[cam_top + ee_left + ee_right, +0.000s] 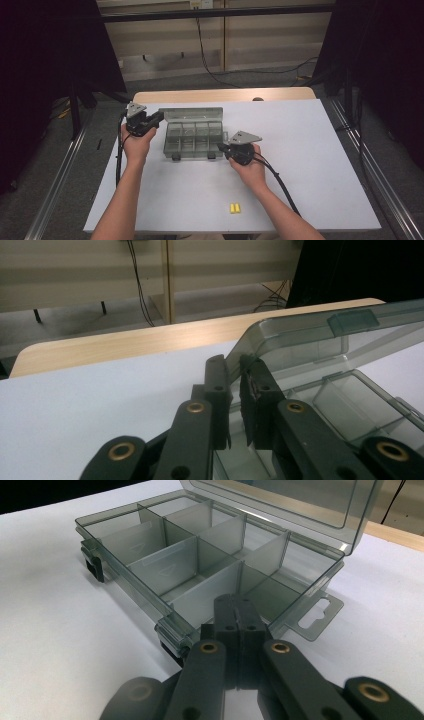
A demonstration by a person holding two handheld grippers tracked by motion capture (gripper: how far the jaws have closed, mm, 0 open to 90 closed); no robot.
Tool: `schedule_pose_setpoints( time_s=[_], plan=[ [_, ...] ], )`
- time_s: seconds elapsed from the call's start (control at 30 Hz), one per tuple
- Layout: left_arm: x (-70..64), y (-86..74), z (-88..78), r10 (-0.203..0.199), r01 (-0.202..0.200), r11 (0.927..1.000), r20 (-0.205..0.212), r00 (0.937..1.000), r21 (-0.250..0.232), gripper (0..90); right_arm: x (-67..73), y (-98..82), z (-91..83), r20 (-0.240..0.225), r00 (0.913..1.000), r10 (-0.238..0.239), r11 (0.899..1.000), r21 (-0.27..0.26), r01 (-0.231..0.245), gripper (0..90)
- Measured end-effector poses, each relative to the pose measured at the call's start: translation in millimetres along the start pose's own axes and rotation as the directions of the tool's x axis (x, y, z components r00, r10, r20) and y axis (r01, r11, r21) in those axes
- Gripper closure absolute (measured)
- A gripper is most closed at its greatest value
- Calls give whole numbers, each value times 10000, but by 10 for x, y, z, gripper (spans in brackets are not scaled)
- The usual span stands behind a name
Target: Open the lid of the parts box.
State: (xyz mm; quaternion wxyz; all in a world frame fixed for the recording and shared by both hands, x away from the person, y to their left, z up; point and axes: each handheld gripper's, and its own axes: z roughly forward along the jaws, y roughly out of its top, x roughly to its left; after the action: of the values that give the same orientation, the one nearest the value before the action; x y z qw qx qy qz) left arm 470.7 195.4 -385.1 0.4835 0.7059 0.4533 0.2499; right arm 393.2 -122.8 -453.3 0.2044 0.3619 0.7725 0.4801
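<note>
Smoke-grey translucent plastic compartment box lying on the white sheet-covered desk, toward the far left part of the desk, its long axis parallel to the desk's far edge. The box's hinged clear lid stands raised along the far side; the latch tabs face the near edge.

Left gripper: placed at the far left corner of the box. In the left gripper view its two black jaws lie on either side of the lid's corner edge, drawn close together and pinching the thin wall between the pads. The left forearm runs up from the desk's near edge, wrist bent so that the gripper points rightward, along the box's long axis.

Right gripper: placed at the near right corner of the box, jaws pressed fully together with nothing between them; in the right gripper view the tips lie against the rim by the hang-tab. The hand points leftward at the box.

The lid lies at the left gripper, so any further swing of the lid probably falls to the left hand, with the right steadying the base. Two small yellow blocks lie near the near edge, well apart from the box.
</note>
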Motion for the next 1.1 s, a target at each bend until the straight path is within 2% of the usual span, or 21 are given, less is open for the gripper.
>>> schedule_pose_setpoints(
  time_s=[0.3, 0.47, 0.83, 1.1],
  plan=[
    [31, 39, 113, -91, 92, 9999, -112, 9999, 61, 828, -5, 2, 3, -43, 10000, 18, 10000, 4, -18, 900],
    [52, 17, 174, -288, 290, 9995, -139, 9995, 103, 832, -7, 0, 9, -66, 10000, 40, 10000, -13, -40, 900],
    [74, -10, 282, -259, 267, 9994, -315, 9992, 241, 840, -14, 3, 18, -122, 9999, 92, 10000, 12, -92, 900],
    [97, -31, 354, -454, 463, 9987, -355, 9983, 229, 847, -14, 3, 19, -131, 9999, 77, 10000, 8, -77, 900]
  ],
)
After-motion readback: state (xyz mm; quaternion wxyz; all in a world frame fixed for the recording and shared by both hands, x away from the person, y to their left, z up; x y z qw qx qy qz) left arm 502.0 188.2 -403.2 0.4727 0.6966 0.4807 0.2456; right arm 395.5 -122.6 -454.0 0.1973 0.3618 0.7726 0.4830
